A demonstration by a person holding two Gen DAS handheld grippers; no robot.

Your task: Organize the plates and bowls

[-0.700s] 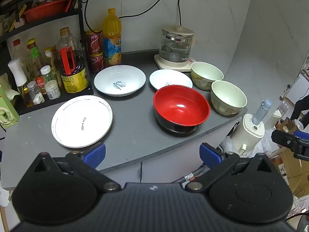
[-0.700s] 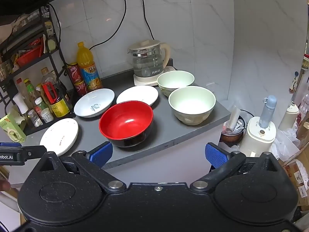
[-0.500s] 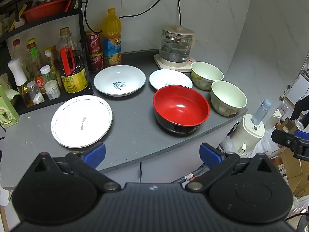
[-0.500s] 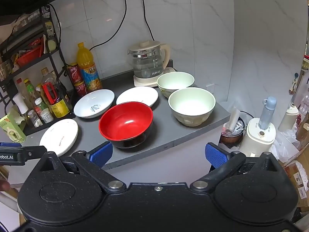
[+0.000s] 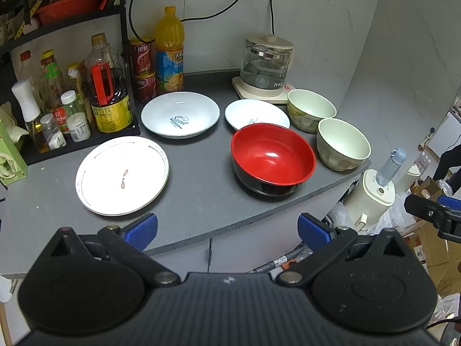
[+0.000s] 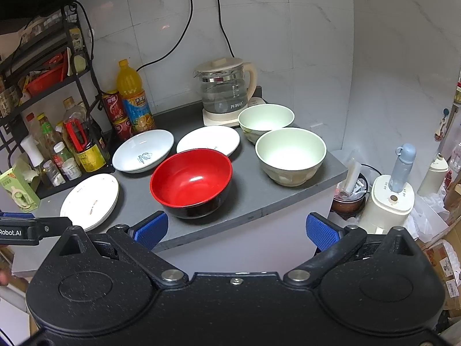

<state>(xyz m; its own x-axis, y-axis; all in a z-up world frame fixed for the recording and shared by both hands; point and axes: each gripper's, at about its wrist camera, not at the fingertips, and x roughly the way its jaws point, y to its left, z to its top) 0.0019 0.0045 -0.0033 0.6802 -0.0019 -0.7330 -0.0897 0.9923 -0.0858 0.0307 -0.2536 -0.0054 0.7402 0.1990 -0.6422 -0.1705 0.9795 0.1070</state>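
On the grey counter [image 5: 201, 199] stand a red bowl [image 5: 272, 155] [image 6: 191, 178], two pale green bowls, the near one [image 5: 343, 144] [image 6: 291, 152] and the far one [image 5: 311, 109] [image 6: 266, 118], a flat white plate [image 5: 122, 176] [image 6: 90, 199] at the left, a deep white plate with a blue print [image 5: 180, 115] [image 6: 143, 151] and a smaller white plate [image 5: 256, 114] [image 6: 208, 139]. My left gripper [image 5: 227, 230] is open and empty, in front of the counter edge. My right gripper [image 6: 236, 229] is open and empty, also short of the counter edge.
A glass kettle [image 5: 266, 60] [image 6: 227, 86] sits on its base at the back. An orange drink bottle [image 5: 169, 49], red cans [image 5: 142, 57] and a black rack of condiment bottles [image 5: 72, 98] line the back left. A cream appliance [image 6: 389, 204] stands below to the right.
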